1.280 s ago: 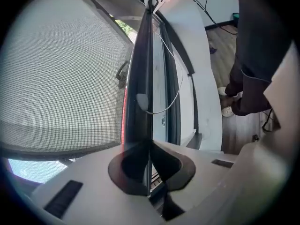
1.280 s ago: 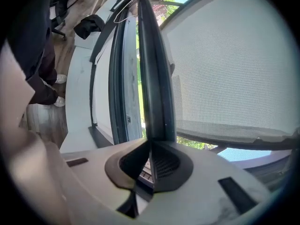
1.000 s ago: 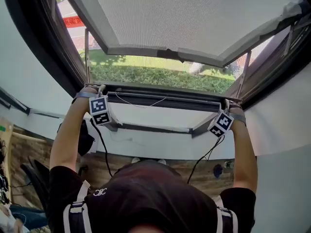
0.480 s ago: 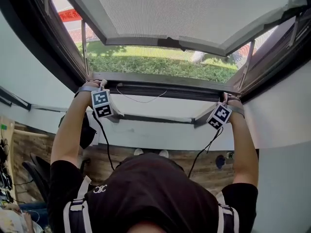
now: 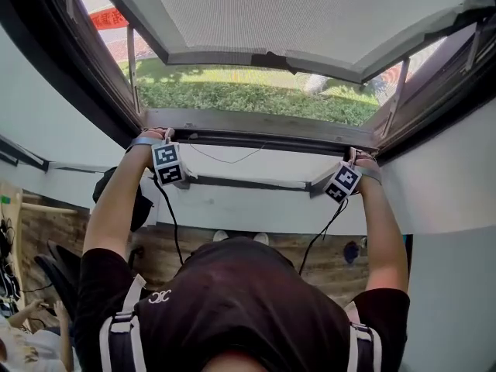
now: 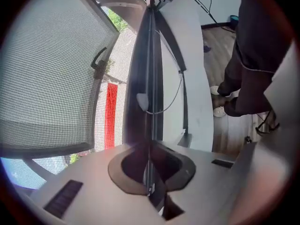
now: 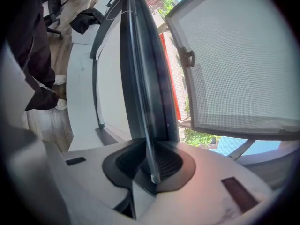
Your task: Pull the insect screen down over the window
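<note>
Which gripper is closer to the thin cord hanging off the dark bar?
Left. The left gripper clamps the bar just beside the cord; the right gripper sits at the bar's opposite end, far from it, jaws opening with the bar's edge between them.

The grey mesh window sash (image 5: 294, 14) runs off the head view's top edge. The red banner (image 5: 108, 19) outside is cut by the dark window frame (image 5: 62, 60), and its print is too small to read. The person's white shoes (image 5: 221, 236) mostly hide behind the head. Close to each lens, the dark horizontal screen bar (image 6: 140, 78) blurs.
</note>
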`<action>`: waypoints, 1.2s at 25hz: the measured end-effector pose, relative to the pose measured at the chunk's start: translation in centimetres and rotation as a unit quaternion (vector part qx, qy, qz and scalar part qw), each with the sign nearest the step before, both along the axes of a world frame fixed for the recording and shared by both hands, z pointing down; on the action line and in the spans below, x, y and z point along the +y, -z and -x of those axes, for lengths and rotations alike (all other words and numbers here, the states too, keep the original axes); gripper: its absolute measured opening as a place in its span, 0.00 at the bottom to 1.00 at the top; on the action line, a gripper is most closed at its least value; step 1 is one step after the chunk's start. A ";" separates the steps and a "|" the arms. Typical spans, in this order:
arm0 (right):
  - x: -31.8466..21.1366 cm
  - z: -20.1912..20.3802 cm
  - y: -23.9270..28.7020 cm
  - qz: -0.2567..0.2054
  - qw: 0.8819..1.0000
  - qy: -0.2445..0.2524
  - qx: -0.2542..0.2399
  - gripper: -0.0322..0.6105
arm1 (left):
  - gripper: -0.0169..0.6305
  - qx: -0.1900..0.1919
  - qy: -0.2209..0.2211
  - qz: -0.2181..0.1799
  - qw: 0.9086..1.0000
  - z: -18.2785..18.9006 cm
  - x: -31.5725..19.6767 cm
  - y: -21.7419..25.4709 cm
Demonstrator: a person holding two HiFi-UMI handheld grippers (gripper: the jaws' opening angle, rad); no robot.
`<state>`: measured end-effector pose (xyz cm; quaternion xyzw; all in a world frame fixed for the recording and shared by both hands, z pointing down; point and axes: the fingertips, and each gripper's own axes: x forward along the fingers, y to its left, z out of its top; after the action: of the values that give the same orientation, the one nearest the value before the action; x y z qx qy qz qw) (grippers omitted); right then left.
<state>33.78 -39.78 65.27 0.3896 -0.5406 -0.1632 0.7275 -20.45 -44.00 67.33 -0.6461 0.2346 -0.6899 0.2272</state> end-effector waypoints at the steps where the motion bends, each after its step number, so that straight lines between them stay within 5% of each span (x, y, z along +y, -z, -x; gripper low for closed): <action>1: 0.2 0.1 -0.5 0.009 1.000 -0.003 -0.003 0.17 | 0.07 0.000 0.001 -0.001 1.000 0.1 0.0 -0.6; 9: 0.2 -0.1 -1.9 0.012 1.000 -0.001 0.004 0.24 | 0.08 0.026 0.010 -0.018 0.999 0.3 0.2 -1.2; 13: 0.6 -0.2 -2.7 0.023 1.000 -0.001 -0.006 0.34 | 0.40 0.037 0.030 0.047 0.998 0.0 2.1 -2.6; 14: 0.7 -0.2 -2.9 0.024 1.000 0.000 -0.009 0.38 | 0.42 0.039 0.030 0.050 0.998 -0.1 2.2 -2.7; 18: 1.1 0.0 -3.8 0.010 1.000 0.000 -0.007 0.54 | 0.40 0.033 0.028 0.028 0.999 0.1 1.9 -2.7; 27: 0.5 0.2 -3.8 0.010 1.000 -0.010 -0.005 0.58 | 0.37 0.004 0.038 0.014 0.999 0.4 1.5 -2.4; 30: -0.1 0.4 -3.6 0.016 0.999 -0.035 -0.022 0.48 | 0.24 0.021 0.035 -0.022 0.999 0.0 0.0 -2.6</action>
<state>33.37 -39.84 68.83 0.4003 -0.5452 -0.1202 0.7266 -20.50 -44.02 69.95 -0.6464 0.2770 -0.6785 0.2122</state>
